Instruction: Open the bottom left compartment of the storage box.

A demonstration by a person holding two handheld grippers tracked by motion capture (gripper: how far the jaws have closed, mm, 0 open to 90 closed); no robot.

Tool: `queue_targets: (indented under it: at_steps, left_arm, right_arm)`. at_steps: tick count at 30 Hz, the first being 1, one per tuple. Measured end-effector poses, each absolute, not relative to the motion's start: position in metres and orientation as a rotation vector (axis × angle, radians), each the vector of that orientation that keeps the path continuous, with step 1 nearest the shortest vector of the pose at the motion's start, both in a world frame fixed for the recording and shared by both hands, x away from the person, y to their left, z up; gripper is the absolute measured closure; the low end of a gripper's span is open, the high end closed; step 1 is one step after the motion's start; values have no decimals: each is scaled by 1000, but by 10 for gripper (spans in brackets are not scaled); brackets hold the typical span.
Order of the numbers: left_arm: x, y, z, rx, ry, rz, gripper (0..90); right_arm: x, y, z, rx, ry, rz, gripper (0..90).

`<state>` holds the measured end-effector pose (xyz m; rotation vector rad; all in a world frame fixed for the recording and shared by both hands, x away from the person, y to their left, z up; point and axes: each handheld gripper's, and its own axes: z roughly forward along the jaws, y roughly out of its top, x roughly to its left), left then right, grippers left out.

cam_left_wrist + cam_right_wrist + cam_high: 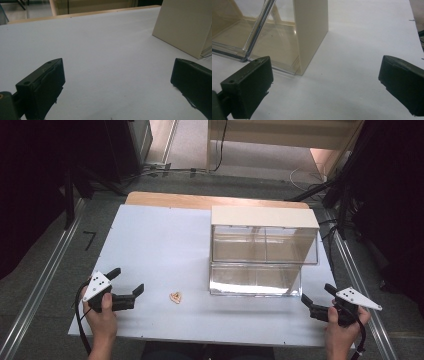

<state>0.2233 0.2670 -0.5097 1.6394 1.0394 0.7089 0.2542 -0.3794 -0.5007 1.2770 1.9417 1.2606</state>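
Observation:
A clear plastic cabinet (264, 251) with a cream top and cream sides stands right of the table's middle, its transparent front facing me. A small tan heart-shaped piece (175, 297) lies flat on the white table (155, 245) left of the cabinet. My left gripper (127, 281) rests low near the front left, open and empty, a short way left of that piece. My right gripper (318, 293) is open and empty at the front right, just off the cabinet's lower right corner (299, 70). In the left gripper view, the cabinet's cream side (182, 25) stands at the right.
The white table top lies on a wooden board (165, 199) that shows at the far edge. Grey floor with metal rails (45, 280) runs along both sides. Black stands and cables (325, 190) crowd the far right.

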Motion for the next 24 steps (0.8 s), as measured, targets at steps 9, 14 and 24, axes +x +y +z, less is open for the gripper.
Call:
queue_targets:
  at_steps: [9,14,24]
  left_arm:
    - [222,254,-500,1627,1011,717,0]
    - [223,245,-496,1657,995,693,0]
    - [222,218,-484,1670,946,633,88]
  right_arm:
    - [250,-388,-487,1281,1920,1286,18]
    - [248,-389,-479,1266,1933,1316,43]
    - [250,-377,-465,1213,2018,1355,226]
